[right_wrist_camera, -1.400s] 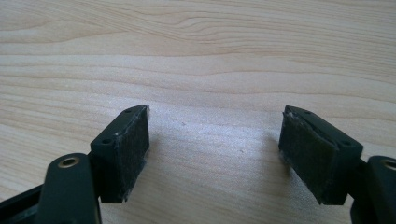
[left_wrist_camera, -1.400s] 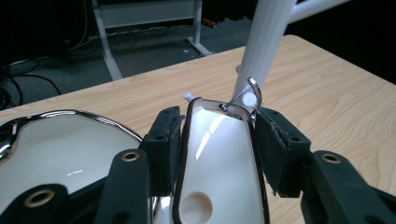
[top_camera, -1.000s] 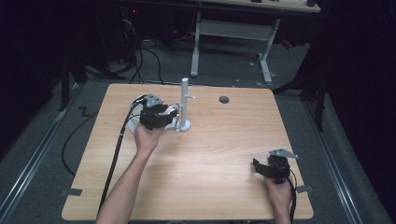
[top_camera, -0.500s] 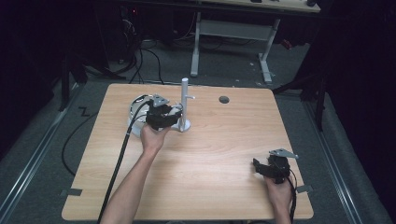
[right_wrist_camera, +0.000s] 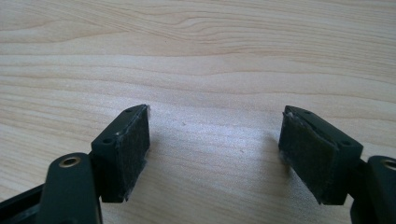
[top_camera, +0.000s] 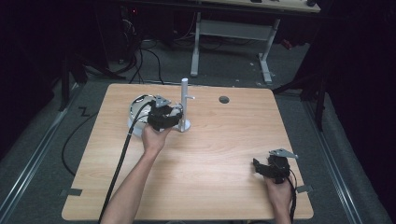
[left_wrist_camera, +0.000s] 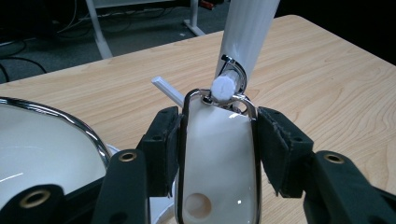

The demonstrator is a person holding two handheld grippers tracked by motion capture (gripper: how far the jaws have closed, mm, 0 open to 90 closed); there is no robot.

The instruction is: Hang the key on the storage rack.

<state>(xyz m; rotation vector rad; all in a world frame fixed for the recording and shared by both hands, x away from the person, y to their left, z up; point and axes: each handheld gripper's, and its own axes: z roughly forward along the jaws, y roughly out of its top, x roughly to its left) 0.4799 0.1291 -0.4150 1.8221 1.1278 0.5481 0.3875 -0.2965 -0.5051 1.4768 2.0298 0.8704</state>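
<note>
Dark room and cables lie behind a light wooden desk [top_camera: 224, 154]. The left fingers [left_wrist_camera: 168, 140] are closed on a white flat handle piece with a chrome wire rim [left_wrist_camera: 217, 158], one pad on each long side. The grip looks light to me.

Just beyond the fingertips, the chrome loop at the end of the piece sits around a short white peg [left_wrist_camera: 223, 87] on an upright white post [left_wrist_camera: 247, 32]. A round white bowl with a chrome rim [left_wrist_camera: 70, 119] is close beside the left finger; I cannot tell if it joins the held piece.

The right fingers [right_wrist_camera: 133, 149] stand wide open and empty, with only bare desk between them.

I see three risks:
- The loop is near the peg tip, so a small pull back can slip it off.
- The smooth rim can slide between the pads.
- A sideways push can tip the post.
</note>
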